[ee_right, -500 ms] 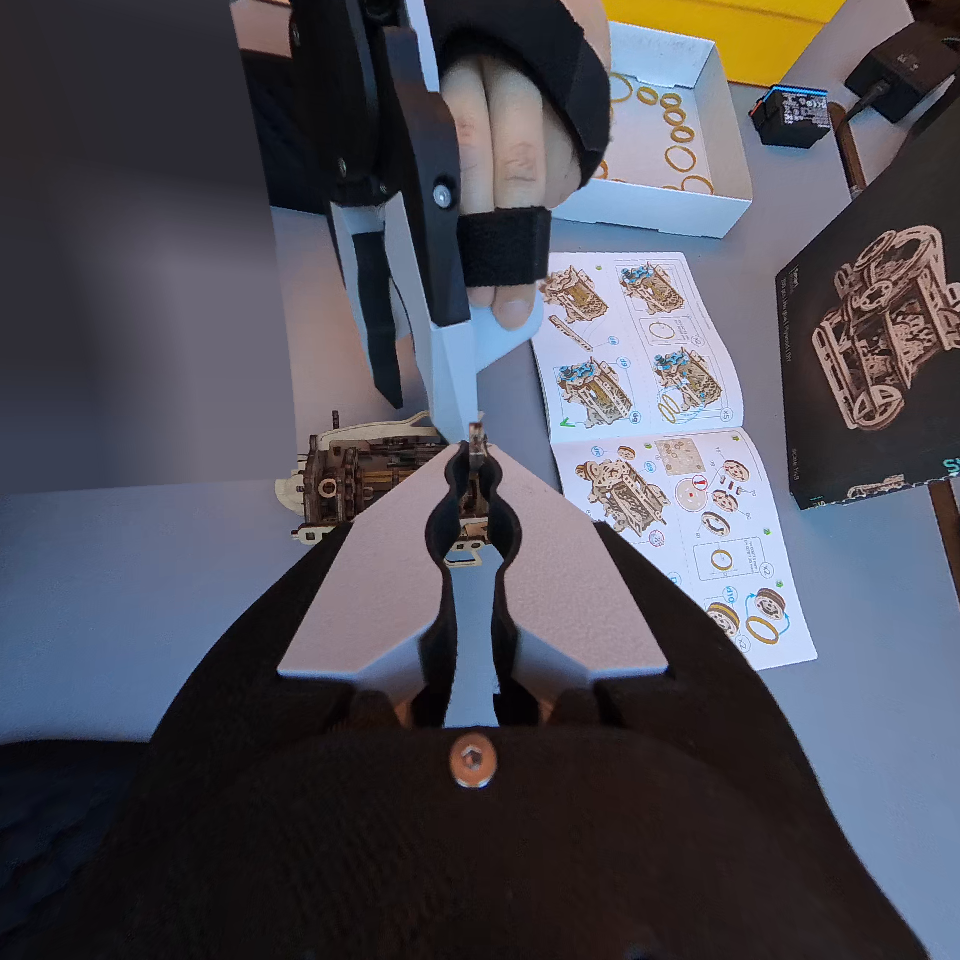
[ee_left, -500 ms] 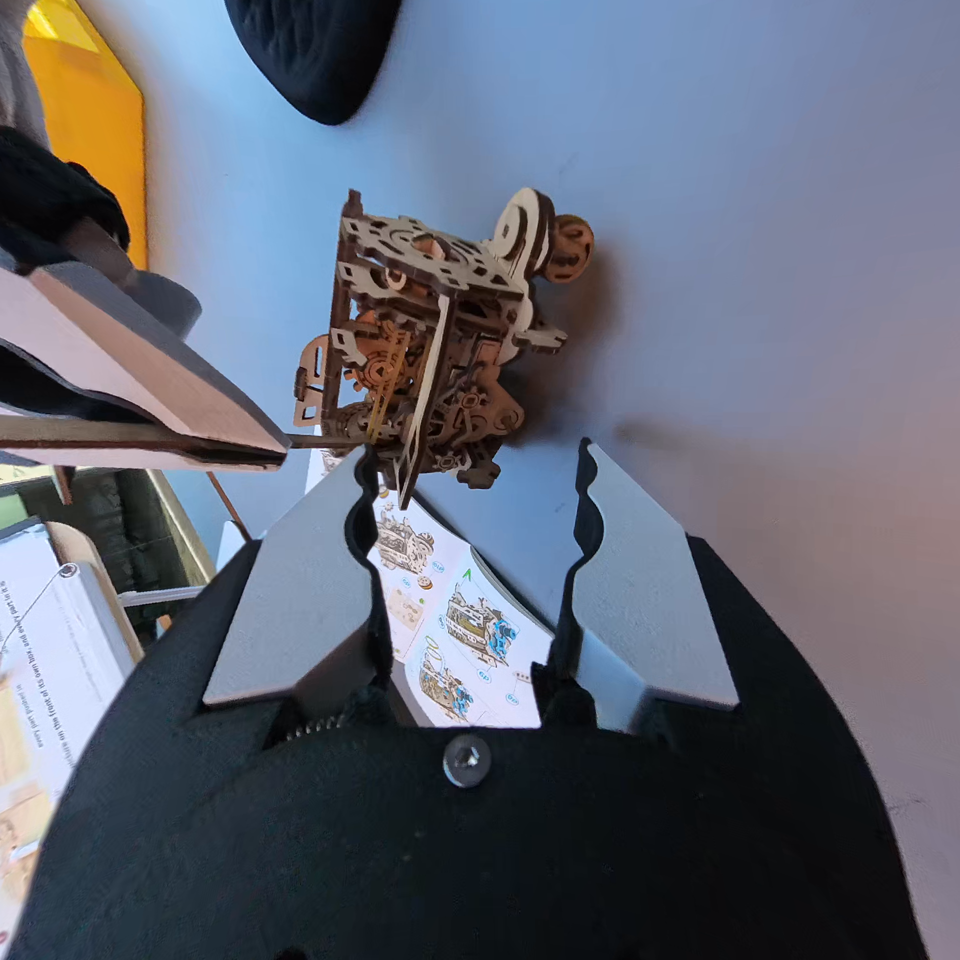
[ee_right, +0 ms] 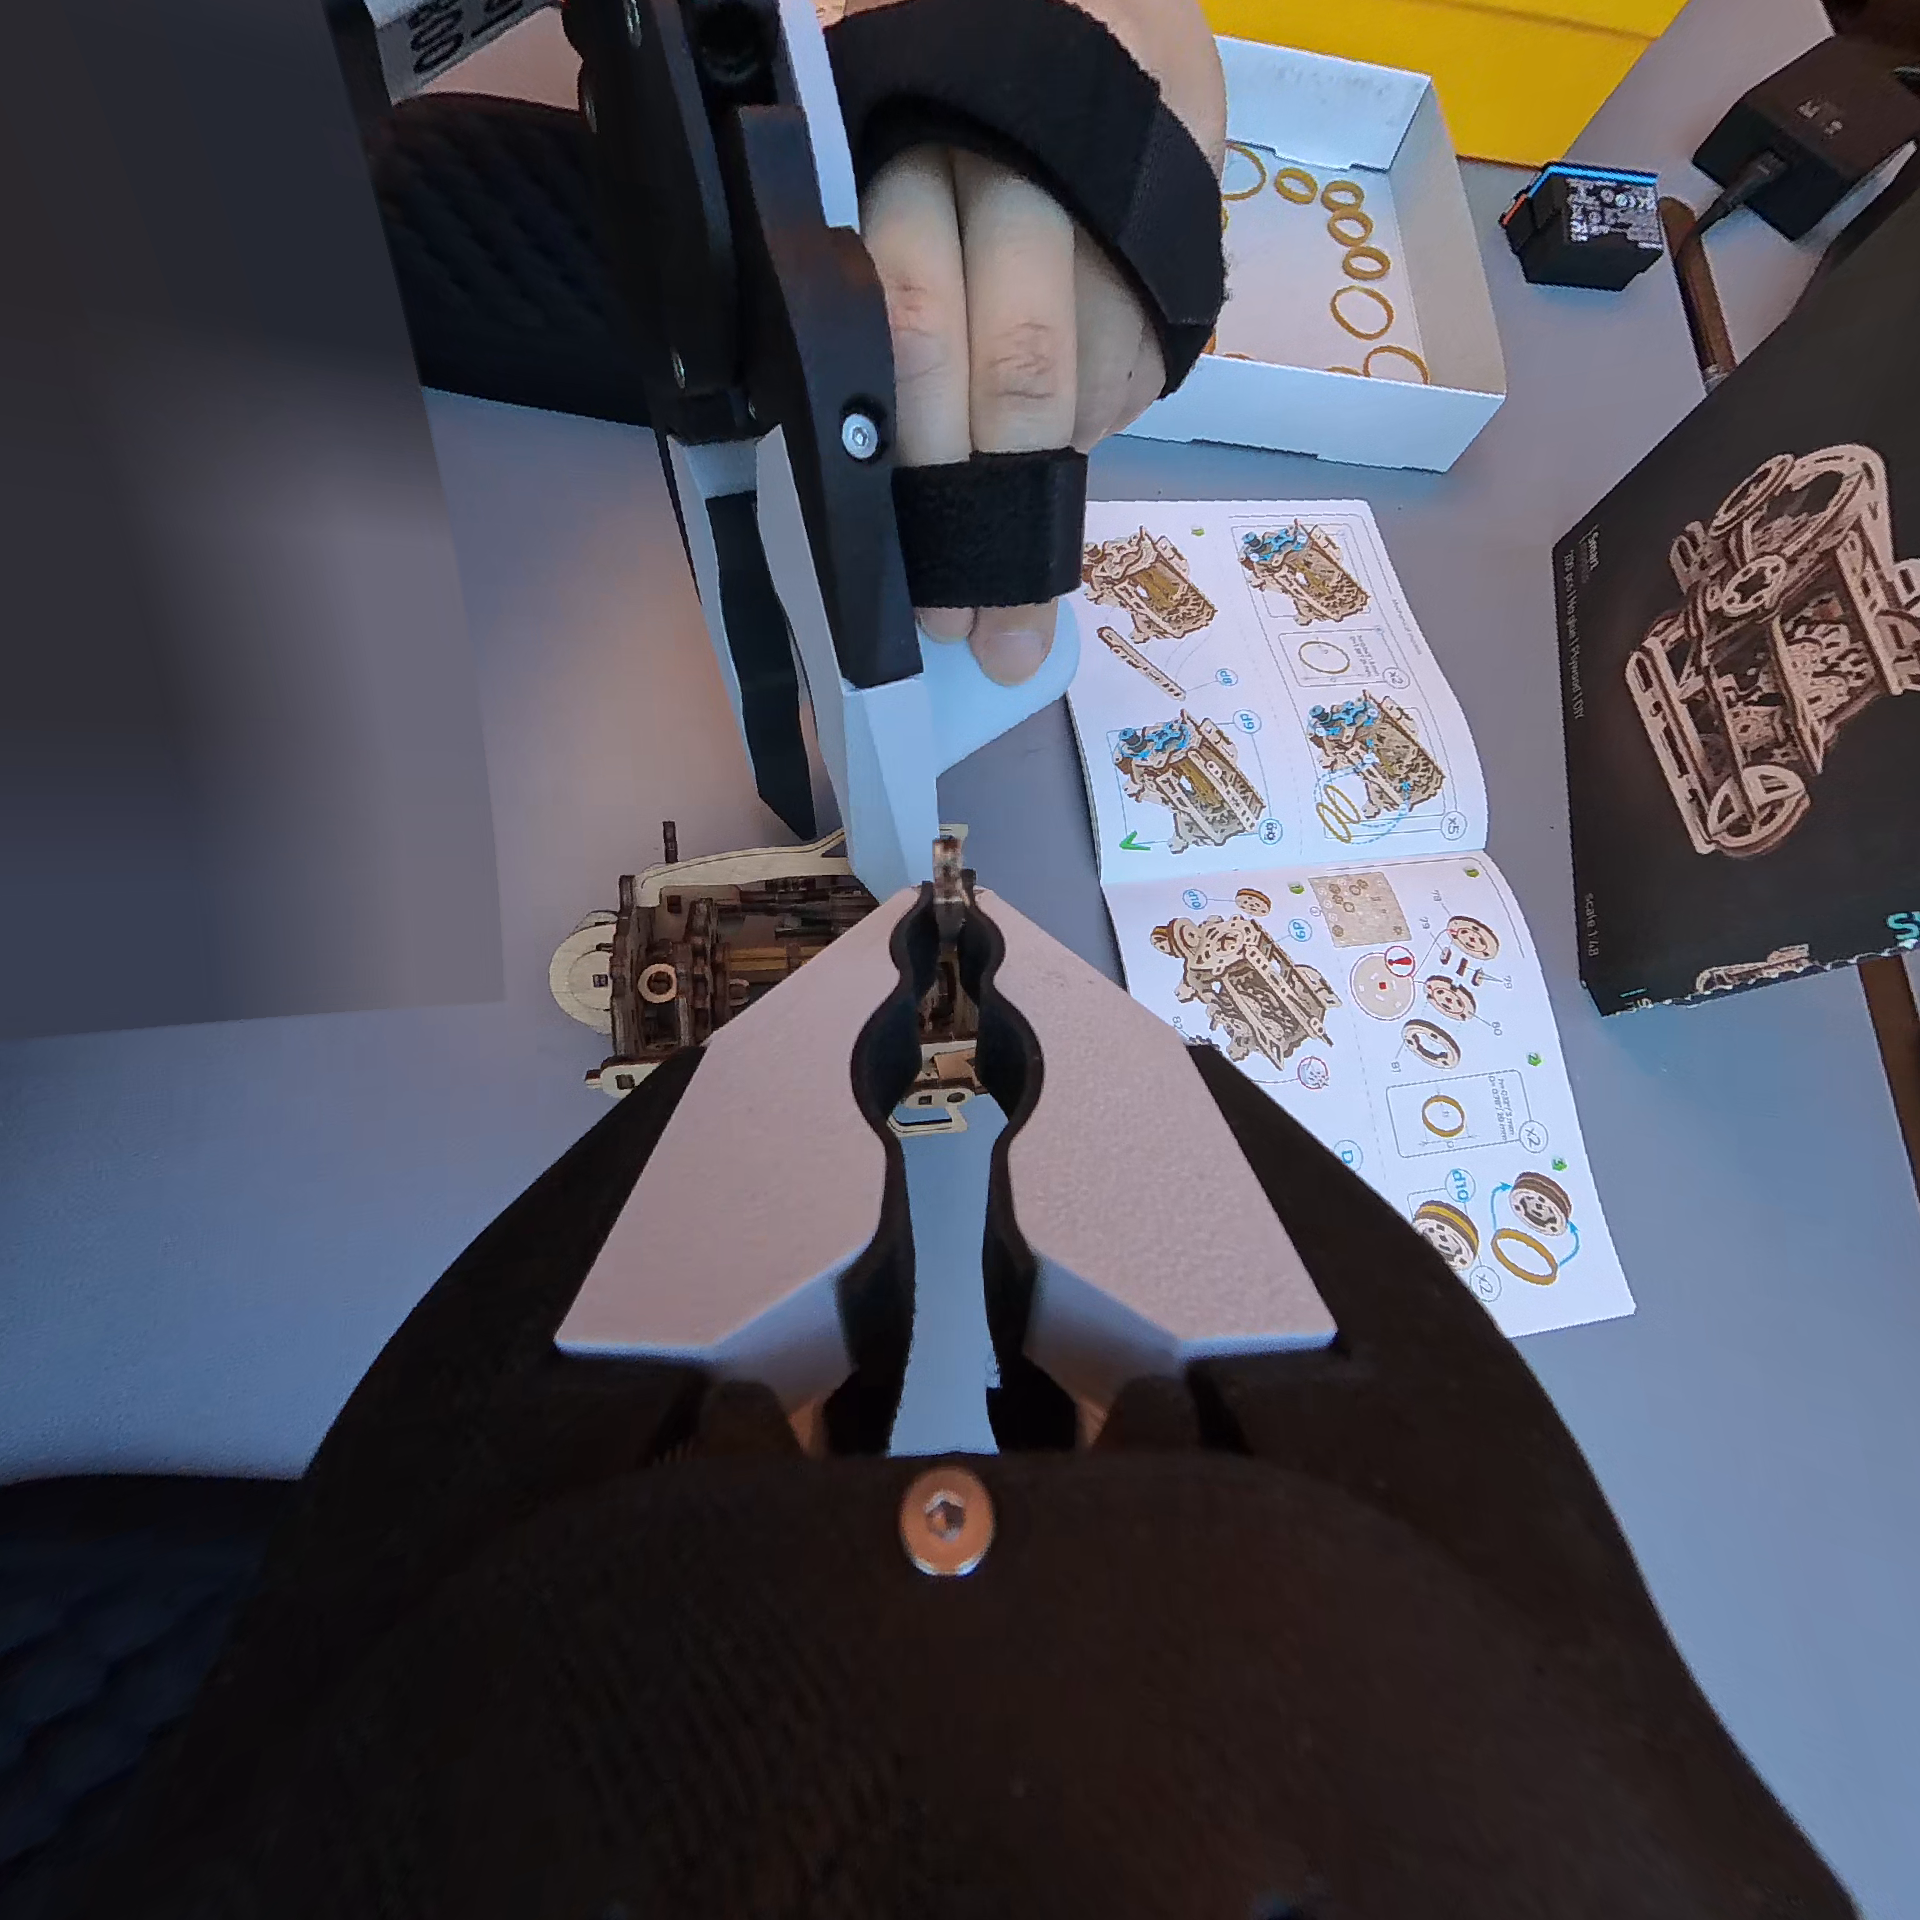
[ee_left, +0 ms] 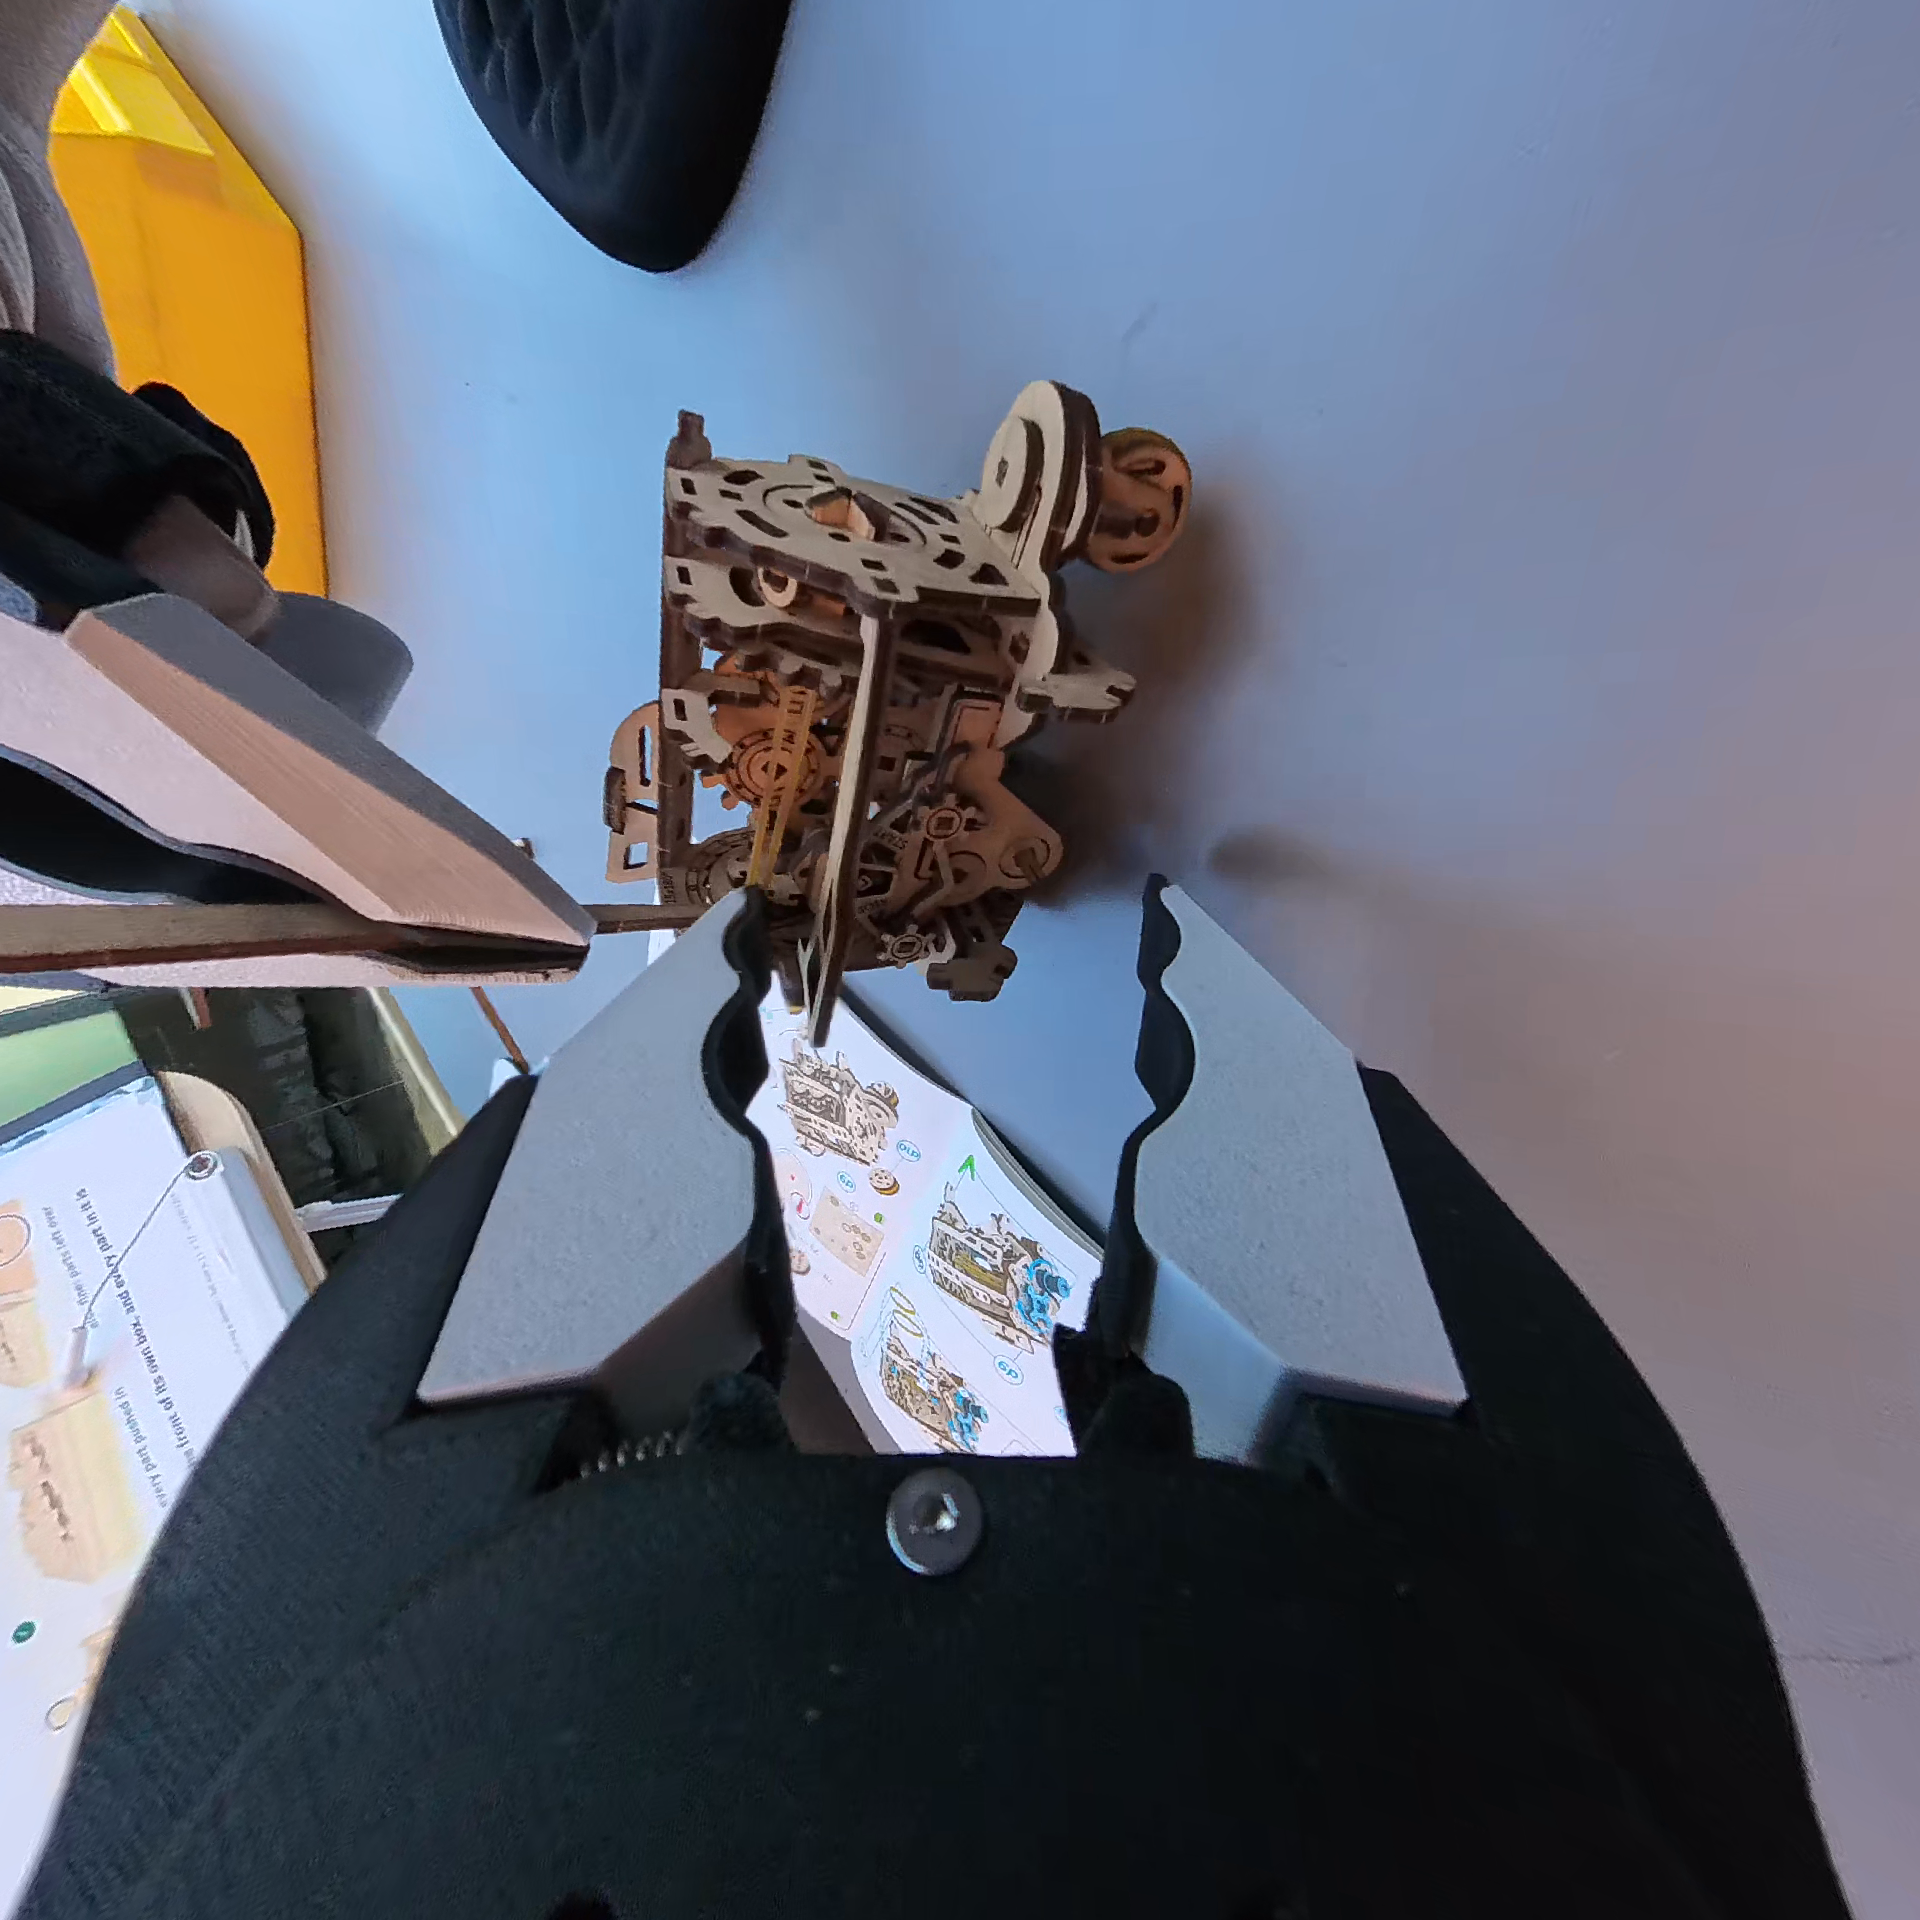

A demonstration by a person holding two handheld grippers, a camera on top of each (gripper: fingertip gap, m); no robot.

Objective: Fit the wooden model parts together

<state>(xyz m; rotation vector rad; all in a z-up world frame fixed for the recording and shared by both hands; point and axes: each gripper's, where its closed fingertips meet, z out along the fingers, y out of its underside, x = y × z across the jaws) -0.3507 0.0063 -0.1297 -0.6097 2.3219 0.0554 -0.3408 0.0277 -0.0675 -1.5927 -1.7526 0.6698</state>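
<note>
Both grippers work over one wooden model (ee_left: 842, 707) that sits on the grey table (ee_left: 1507, 520). Left gripper (ee_left: 951, 914) has its jaws spread wide, nothing pressed between them, though they stand slightly narrower than half a second ago; its near fingertip (ee_left: 727, 914) sits just at the model's lower edge, by a yellow rubber band. Right gripper (ee_right: 945, 894) is clamped on one thin wooden stick (ee_right: 948, 868) — as it was a moment ago — whose tip pokes out toward the model (ee_right: 717, 956); seen from the left wrist view, that stick (ee_left: 634, 916) reaches across to the model's base. Beyond, one open instruction booklet (ee_right: 1351, 935) lies flat, one white box (ee_right: 1340, 281) holds several loose yellow rings, and one dark kit box (ee_right: 1756, 727) shows a picture of the model — its print and the booklet's small labels I leave unread.
</note>
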